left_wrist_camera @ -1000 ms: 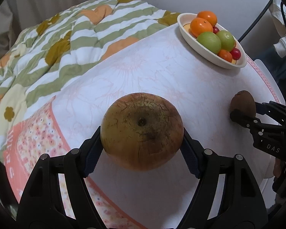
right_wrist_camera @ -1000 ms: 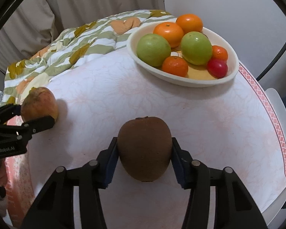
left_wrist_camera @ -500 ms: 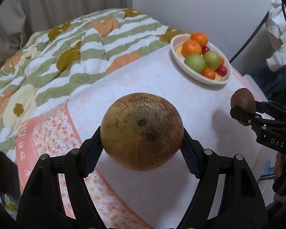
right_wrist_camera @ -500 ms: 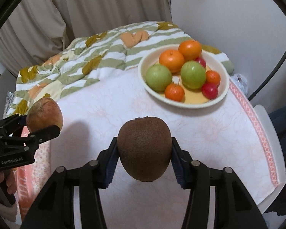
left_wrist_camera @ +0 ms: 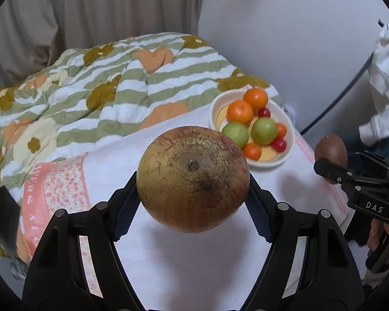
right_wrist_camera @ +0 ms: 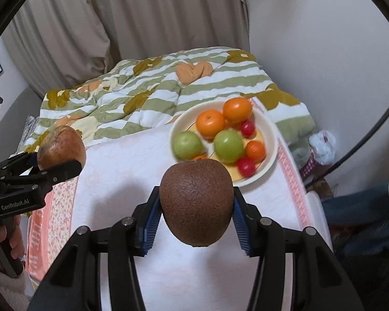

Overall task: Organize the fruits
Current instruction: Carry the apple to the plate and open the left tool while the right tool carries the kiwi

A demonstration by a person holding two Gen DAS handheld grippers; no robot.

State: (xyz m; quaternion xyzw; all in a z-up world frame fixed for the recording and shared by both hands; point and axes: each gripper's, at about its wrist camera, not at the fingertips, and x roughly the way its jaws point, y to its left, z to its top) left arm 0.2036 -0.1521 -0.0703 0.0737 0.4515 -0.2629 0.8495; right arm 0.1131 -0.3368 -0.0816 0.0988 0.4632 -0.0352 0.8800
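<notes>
My left gripper is shut on a large brownish-yellow apple with cracked skin, held in the air above the white tablecloth. My right gripper is shut on a brown kiwi, also lifted off the cloth. Each gripper shows in the other's view: the kiwi at the right edge, the apple at the left edge. A white bowl at the table's far right holds oranges, two green apples and small red fruits; the same bowl lies just beyond the kiwi.
A green-striped floral quilt covers the bed behind the table. Beige curtains and a pale wall rise at the back. The cloth has a pink patterned border along the table's edges. A person's hand grips the left tool's handle.
Both grippers have risen with their fruits and pulled back from the table. The bowl and the cloth now look smaller and lower, and more of the bed and curtains shows.
</notes>
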